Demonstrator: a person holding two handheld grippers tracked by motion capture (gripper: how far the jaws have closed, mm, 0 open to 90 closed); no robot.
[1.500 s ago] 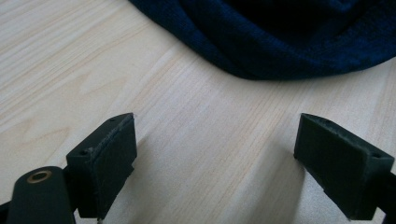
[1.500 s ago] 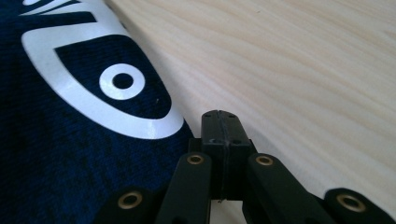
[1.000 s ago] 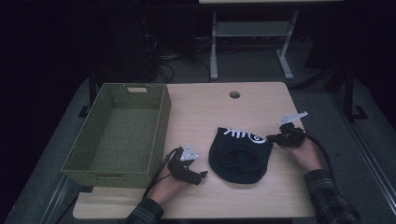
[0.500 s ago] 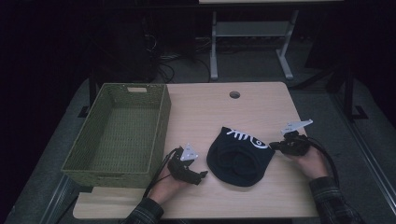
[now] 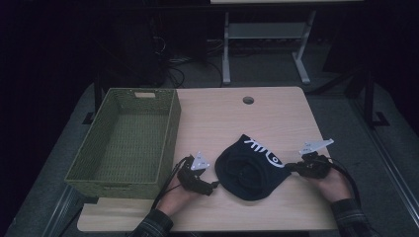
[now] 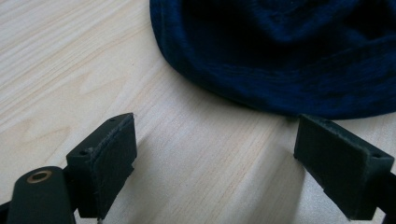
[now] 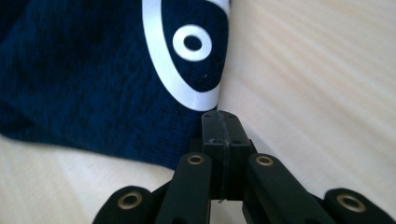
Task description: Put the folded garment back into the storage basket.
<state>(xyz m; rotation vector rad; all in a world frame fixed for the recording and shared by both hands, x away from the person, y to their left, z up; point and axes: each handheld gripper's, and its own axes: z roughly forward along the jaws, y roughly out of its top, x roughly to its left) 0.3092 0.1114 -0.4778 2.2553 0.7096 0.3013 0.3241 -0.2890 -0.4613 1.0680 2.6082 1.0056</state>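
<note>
The left gripper's [image 5: 211,186] fingers [image 6: 108,158] are spread wide over bare counter [image 5: 222,118], just short of the dark blue cap's [image 5: 249,168] rim at lower centre of the high view. The right gripper's [image 5: 291,169] fingers [image 7: 219,128] are pressed together at the cap's right edge; whether cloth is pinched between them cannot be told. A green woven basket [image 5: 170,128] stands at the left. Since half a second ago the cap and right gripper have shifted slightly rightward.

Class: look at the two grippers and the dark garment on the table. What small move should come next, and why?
Probably ease the left gripper forward and close it on the garment hem: its jaws stand open just short of the cloth, while the right gripper looks shut at the opposite edge.
</note>
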